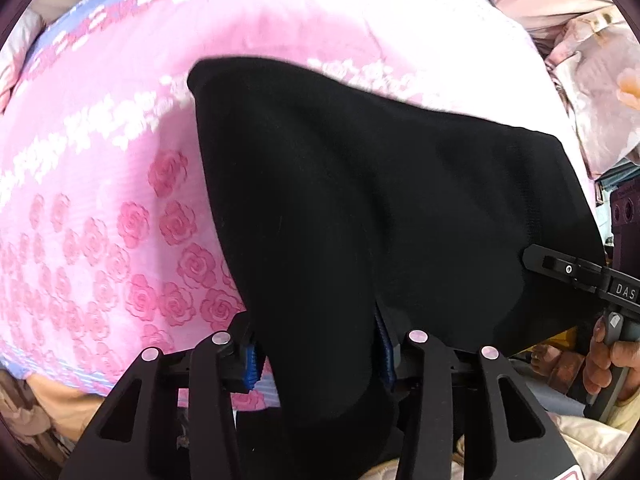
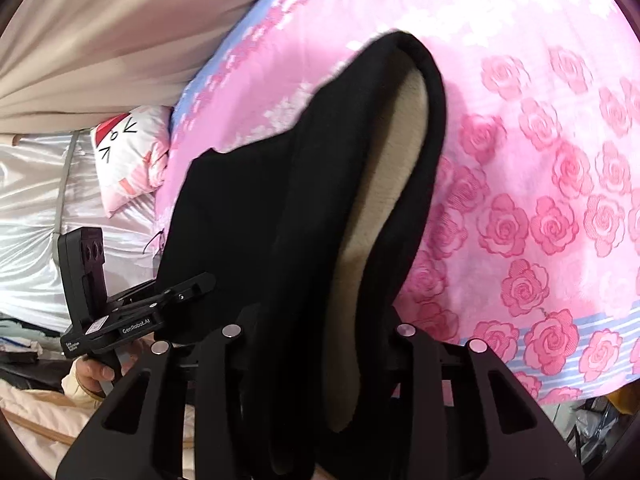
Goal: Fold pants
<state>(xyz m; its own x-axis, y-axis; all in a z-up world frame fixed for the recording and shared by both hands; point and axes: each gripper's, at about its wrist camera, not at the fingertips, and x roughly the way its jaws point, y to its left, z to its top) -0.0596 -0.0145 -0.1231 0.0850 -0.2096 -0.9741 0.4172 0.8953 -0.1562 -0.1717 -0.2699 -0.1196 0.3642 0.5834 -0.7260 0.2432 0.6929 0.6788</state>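
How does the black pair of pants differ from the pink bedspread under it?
The pants are plain black; the bedspread is pink with a rose print and a blue border. The pants are lifted and draped, showing a cream lining, while the bedspread lies spread flat. The pants are pinched by the left gripper and right gripper; the bedspread is untouched. Both are soft fabric.

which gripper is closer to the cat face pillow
Left. The cat-face pillow lies just beyond the left gripper; the right gripper holds the black pants farther from it.
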